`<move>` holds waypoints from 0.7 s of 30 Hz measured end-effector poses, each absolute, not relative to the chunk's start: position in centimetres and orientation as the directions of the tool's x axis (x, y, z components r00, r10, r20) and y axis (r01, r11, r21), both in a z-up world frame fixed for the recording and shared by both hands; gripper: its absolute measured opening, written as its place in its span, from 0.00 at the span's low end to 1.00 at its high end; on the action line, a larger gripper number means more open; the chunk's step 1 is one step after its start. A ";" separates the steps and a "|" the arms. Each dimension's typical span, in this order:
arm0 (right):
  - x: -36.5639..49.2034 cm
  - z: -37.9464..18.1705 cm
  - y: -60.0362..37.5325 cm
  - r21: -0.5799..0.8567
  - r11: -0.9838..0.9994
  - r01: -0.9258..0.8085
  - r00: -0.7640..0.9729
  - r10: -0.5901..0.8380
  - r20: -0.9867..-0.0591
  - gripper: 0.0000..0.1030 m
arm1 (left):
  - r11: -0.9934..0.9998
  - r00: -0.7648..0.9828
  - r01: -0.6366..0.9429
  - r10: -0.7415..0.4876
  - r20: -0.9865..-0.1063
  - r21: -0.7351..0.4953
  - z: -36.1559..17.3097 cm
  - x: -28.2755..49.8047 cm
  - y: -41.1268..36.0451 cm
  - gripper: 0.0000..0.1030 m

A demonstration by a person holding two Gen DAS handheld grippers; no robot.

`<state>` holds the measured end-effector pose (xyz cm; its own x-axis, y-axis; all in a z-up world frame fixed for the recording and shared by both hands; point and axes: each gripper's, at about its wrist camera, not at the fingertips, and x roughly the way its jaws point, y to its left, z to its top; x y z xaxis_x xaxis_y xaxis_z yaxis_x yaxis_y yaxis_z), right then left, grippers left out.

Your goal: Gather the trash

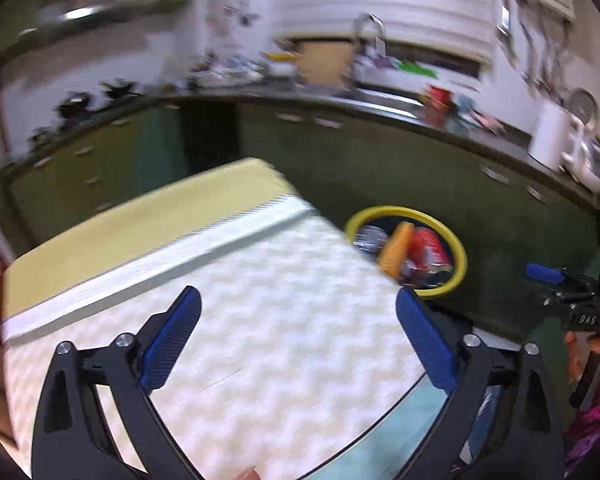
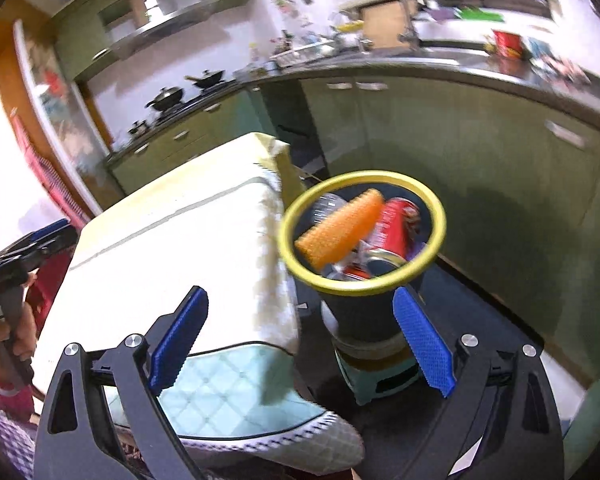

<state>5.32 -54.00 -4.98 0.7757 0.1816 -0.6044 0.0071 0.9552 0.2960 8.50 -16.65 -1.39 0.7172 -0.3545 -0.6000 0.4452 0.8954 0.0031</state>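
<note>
A dark bin with a yellow rim (image 1: 461,256) (image 2: 364,178) stands just past the table's right edge. Inside lie an orange ridged piece (image 1: 396,248) (image 2: 340,228), a red can (image 1: 426,248) (image 2: 396,224) and some clear plastic (image 2: 328,204). My left gripper (image 1: 298,296) hangs open over the table's patterned cloth (image 1: 260,272) with nothing between its fingers. My right gripper (image 2: 300,292) is open and empty too, at the table's corner just short of the bin. Each gripper shows at the side of the other's view, the right gripper (image 1: 544,274) and the left gripper (image 2: 48,234), each in a person's hand.
The bin rests on a small pale green stool (image 2: 380,376) on a dark floor. Green cabinets (image 2: 460,152) under a dark counter (image 1: 380,110) curve behind, with a sink (image 1: 384,94), pans on a stove (image 2: 168,98) and a white appliance (image 1: 552,136).
</note>
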 end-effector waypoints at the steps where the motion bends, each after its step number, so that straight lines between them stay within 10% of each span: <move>1: 5.1 -4.4 -53.0 0.277 0.961 -0.011 0.781 0.181 -0.597 0.91 | 0.917 0.745 0.399 -0.321 -0.585 0.004 -1.0 7.6 -14.6 0.93; 21: -0.5 1.9 -45.8 0.071 0.996 -0.044 0.885 0.072 -0.461 0.95 | 0.999 0.914 0.037 -0.038 -0.404 -0.011 3.1 -4.2 -0.4 0.93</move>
